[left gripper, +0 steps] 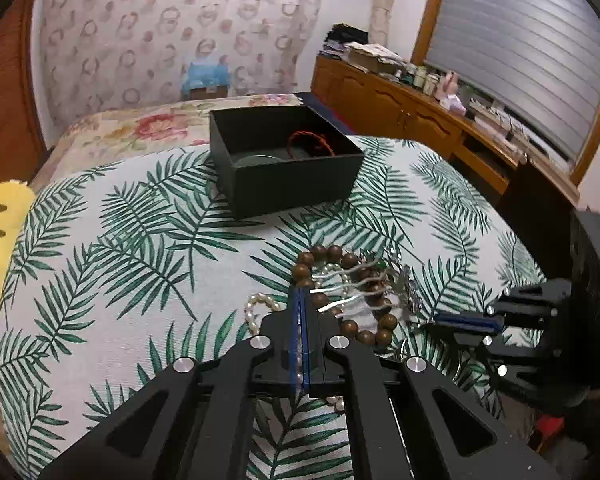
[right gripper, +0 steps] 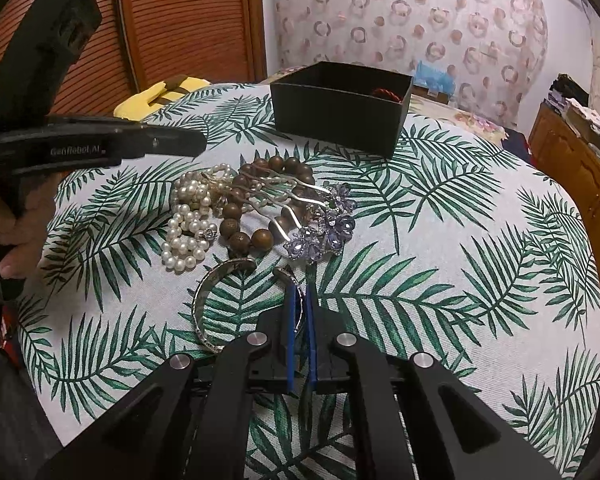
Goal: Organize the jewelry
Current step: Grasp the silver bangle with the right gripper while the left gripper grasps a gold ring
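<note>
Two grippers sit at the near edge of a jewelry pile on the desk [right gripper: 500, 240], which wears a white cloth printed with green palm leaves. The left gripper [left gripper: 300, 304] has its blue-padded jaws pressed together on the strand of small white pearls [left gripper: 260, 304], whose beads show between the pads in the left wrist view and trail out to its left. The right gripper [right gripper: 300, 300] is closed on the near side of a flat silver open bangle [right gripper: 220, 300]; the metal band runs between its pads, and the bangle's open arc curves away to the gripper's left, lying flat on the cloth.

The rest of the pile lies just beyond both: a bracelet of round brown wooden beads [right gripper: 236, 216], and over it a silver hair comb with wavy prongs and purple crystal flowers [right gripper: 324, 224]. The comb's prongs point toward the pearls, its flowers toward the right gripper.

The relation that matters is the open black square cardboard box [left gripper: 284, 184], which stands straight ahead past the pile, well apart from both grippers and already holding a red braided cord bracelet [left gripper: 312, 140]. It seems about equally reachable for either hand. Either load will probably have to rise over the pile and the box wall, and the pearls, tangled beside the wooden beads, may drag neighbours along
</note>
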The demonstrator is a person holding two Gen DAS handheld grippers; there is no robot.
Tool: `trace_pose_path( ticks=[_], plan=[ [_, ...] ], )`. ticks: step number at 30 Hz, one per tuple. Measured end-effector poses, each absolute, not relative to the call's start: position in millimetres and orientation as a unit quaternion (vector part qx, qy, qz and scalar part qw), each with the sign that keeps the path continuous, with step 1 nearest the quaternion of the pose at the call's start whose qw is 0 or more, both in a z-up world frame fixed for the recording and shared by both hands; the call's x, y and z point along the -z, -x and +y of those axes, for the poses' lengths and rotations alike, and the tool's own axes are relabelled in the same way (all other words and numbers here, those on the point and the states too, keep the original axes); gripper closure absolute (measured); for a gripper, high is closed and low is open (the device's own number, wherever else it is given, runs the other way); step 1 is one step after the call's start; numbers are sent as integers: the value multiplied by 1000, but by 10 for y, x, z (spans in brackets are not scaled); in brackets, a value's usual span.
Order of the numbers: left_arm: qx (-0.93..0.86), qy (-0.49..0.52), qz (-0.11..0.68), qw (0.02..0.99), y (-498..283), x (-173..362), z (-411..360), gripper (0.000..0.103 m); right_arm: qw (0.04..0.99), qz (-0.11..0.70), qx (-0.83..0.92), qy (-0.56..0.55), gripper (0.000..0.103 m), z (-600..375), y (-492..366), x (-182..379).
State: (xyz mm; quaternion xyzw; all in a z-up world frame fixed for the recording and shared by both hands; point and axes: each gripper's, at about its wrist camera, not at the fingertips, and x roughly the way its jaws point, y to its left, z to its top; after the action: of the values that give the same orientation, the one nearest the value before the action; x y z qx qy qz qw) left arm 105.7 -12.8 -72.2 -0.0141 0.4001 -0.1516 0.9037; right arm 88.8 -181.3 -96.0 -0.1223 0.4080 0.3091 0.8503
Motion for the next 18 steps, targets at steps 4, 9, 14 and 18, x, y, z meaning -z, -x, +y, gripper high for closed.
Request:
trace_pose_path(
  ticks=[4,9,14,18],
  plan=[
    [151,-19,403,902,-1048,777,-223,79,850,408,-309,122,95,-1813,-893,964],
    [147,-53,419,894,-1106,871,-311,78,850,408,-310,121,95,-1819,-910,976],
    [145,-54,426,891,-1177,904,-290,80,850,408,-310,121,95,-1816,-907,975],
    [152,-45,422,893,-1177,899,-255,84,850,408,-311,121,95,-1815,-906,975]
  ],
)
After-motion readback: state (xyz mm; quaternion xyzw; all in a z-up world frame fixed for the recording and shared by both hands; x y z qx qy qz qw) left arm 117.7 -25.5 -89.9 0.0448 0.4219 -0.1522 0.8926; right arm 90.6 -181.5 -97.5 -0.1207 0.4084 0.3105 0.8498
